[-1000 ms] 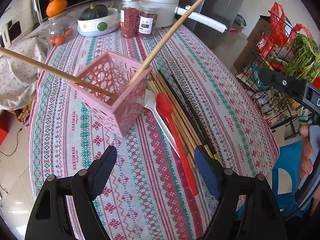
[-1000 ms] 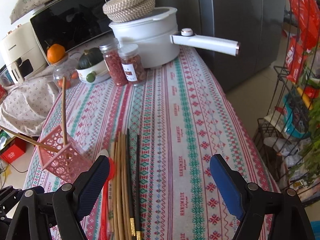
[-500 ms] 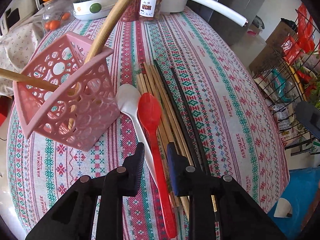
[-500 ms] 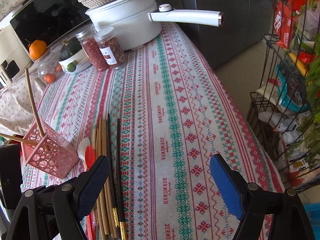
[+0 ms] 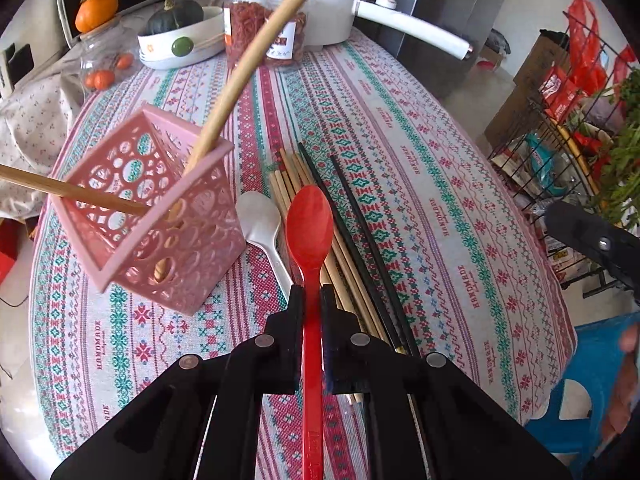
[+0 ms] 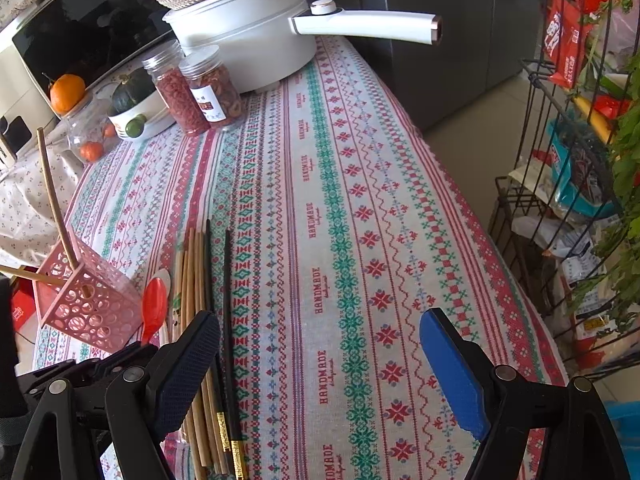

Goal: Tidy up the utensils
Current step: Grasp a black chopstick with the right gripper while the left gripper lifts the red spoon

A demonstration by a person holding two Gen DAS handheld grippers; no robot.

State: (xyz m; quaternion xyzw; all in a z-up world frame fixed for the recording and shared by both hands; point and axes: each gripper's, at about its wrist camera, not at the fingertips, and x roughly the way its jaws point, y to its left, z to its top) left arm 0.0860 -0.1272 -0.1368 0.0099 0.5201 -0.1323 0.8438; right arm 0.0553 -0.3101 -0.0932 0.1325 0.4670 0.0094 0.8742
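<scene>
My left gripper [image 5: 311, 304] is shut on the handle of a red spoon [image 5: 309, 220], lifted above the tablecloth, bowl pointing forward. A pink perforated holder [image 5: 148, 208] with two wooden chopsticks [image 5: 244, 72] in it stands just left of the spoon. A white spoon [image 5: 260, 220] and a row of wooden and black chopsticks [image 5: 352, 240] lie on the cloth beneath. My right gripper [image 6: 320, 360] is open and empty above the cloth, right of the chopsticks [image 6: 200, 280]. The red spoon [image 6: 154, 306] and the holder [image 6: 86, 304] show at its left.
A white pot [image 6: 248, 36] with a long handle, two jars [image 6: 200, 88], a bowl with a squash [image 5: 180, 36] and a glass jar under an orange [image 5: 98, 56] stand at the far end. A wire rack [image 6: 580, 160] of groceries stands right of the table.
My left gripper has closed on the red spoon's handle and raised it off the cloth. My right gripper has stayed open, shifting slightly.
</scene>
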